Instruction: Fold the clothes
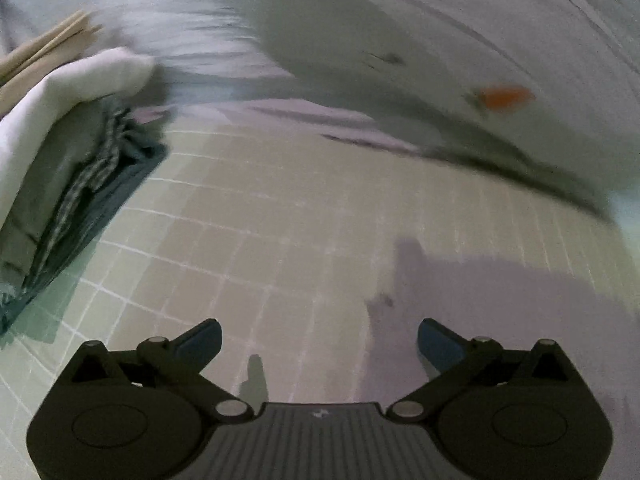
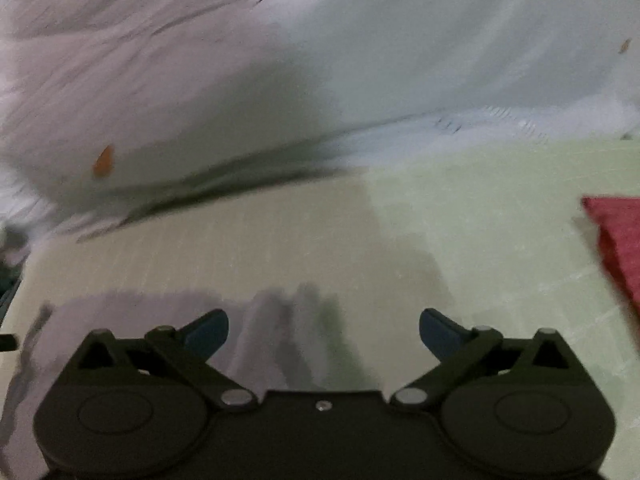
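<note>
A large white garment (image 1: 420, 52) with a small orange mark (image 1: 504, 97) lies blurred across the far side of the gridded mat (image 1: 280, 220). It also fills the upper part of the right wrist view (image 2: 240, 92), with the orange mark (image 2: 103, 161) at its left. My left gripper (image 1: 319, 338) is open and empty above the bare mat, short of the garment's edge. My right gripper (image 2: 324, 332) is open and empty above the mat (image 2: 460, 208), also short of the garment.
A stack of folded clothes (image 1: 68, 152), white on top and grey and teal below, sits at the left. Wooden slats (image 1: 44, 46) show behind it. A red cloth (image 2: 618, 240) lies at the right edge.
</note>
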The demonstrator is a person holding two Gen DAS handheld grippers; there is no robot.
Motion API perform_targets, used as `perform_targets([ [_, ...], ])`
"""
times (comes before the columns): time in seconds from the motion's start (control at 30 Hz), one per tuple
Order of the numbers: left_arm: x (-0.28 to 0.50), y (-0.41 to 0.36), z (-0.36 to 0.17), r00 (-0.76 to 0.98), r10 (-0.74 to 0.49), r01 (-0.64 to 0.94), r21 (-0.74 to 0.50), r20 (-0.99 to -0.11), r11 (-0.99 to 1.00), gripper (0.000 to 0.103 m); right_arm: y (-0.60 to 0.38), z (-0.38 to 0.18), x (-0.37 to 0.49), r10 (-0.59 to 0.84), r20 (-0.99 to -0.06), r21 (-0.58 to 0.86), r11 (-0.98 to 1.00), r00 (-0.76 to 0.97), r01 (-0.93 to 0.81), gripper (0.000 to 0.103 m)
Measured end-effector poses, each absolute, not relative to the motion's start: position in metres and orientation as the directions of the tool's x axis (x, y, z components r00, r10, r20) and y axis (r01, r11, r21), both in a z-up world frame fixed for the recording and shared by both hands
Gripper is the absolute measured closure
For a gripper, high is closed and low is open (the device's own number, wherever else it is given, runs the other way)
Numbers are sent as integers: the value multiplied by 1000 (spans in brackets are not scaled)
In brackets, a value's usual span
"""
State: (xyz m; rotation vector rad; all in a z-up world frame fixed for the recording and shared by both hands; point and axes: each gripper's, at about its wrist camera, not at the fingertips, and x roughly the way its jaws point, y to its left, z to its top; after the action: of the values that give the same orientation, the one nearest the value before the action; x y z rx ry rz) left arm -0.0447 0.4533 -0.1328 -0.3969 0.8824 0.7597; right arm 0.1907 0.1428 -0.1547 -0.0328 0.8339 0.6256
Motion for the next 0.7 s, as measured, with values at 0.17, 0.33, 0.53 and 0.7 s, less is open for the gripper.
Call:
perform_targets([
  [0.17, -55, 427, -144, 484, 245, -648, -155, -840, 746, 0, 137, -168, 163, 526, -743, 270, 802, 415, -533, 0],
  [0.33, -56, 419, -164, 492, 115, -633, -264, -863, 728, 0, 130, -181, 156, 562, -757, 366, 787, 333, -496, 0],
  [0.53, -52, 420, -168, 506, 84, -632, -303, -858, 713, 0, 133, -187, 159, 606, -742, 414, 749, 285, -517, 0],
  [0.7, -44, 416, -169, 522, 66, -607, -316, -850, 729, 1, 145, -188, 164, 675, -708, 488, 681, 210, -546, 0],
])
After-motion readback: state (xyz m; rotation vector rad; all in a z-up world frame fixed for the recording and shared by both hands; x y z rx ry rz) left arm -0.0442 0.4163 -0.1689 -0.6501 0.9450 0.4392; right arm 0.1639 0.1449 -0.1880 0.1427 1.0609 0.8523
